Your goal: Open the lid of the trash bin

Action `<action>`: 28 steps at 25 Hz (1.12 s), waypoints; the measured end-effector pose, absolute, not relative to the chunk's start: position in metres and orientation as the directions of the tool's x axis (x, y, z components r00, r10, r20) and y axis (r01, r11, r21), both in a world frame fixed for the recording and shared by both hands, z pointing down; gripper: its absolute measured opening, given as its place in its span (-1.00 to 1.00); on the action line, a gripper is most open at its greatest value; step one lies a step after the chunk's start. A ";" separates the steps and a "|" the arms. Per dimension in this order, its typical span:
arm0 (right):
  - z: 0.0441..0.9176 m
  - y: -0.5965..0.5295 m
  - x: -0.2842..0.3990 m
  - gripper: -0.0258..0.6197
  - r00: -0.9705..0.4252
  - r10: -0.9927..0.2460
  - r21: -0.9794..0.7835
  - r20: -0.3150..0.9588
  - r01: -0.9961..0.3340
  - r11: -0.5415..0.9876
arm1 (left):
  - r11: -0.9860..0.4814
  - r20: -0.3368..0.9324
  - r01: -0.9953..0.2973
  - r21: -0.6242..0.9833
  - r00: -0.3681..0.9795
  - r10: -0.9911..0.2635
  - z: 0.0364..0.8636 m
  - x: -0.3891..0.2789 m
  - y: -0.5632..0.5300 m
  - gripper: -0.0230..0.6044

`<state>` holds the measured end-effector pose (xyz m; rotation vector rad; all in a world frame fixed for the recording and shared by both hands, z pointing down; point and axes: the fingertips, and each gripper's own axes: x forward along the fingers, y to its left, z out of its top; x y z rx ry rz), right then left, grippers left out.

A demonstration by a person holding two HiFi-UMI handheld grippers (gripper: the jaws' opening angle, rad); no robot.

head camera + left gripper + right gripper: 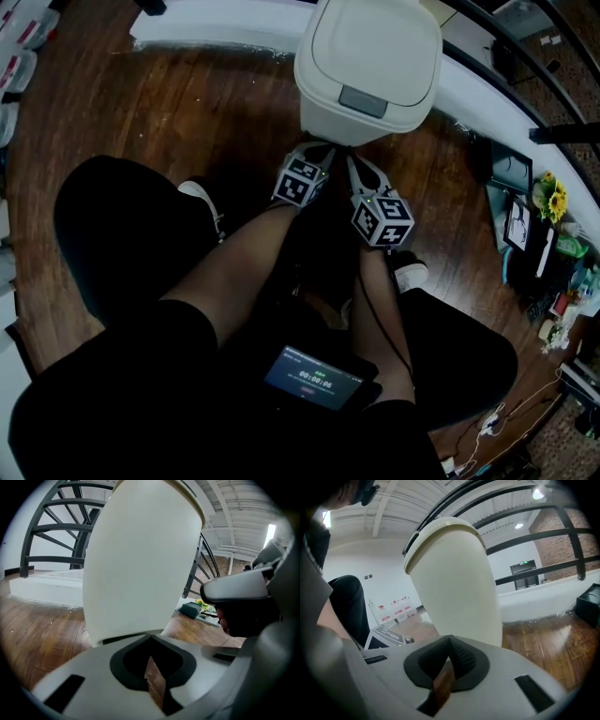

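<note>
A cream trash bin stands on the wooden floor with its lid down and a grey push tab at the lid's front edge. My left gripper and right gripper hang side by side just in front of the bin's lower body, both pointing at it. In the left gripper view the bin's wall fills the middle, close ahead of the left gripper, whose jaws are together and hold nothing. In the right gripper view the bin rises behind the right gripper, also shut and holding nothing.
A white raised curb and black railing run behind the bin. Clutter with sunflowers and a dark box lies on the floor at right. My shoes stand near the grippers. A small timer screen sits below.
</note>
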<state>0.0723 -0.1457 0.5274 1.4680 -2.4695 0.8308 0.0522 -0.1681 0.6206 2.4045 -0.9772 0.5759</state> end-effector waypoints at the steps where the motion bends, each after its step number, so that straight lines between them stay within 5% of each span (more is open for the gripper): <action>1: 0.532 -0.146 0.074 -0.88 -0.509 -0.762 -0.385 0.400 -0.848 0.365 | -0.626 0.547 -0.731 0.270 0.652 -0.525 0.627 0.052 -0.171 -0.81; 28: 0.585 -0.179 0.082 -0.88 -0.514 -0.722 -0.444 0.463 -0.839 0.313 | -0.612 0.618 -0.741 0.275 0.624 -0.477 0.696 0.076 -0.219 -0.81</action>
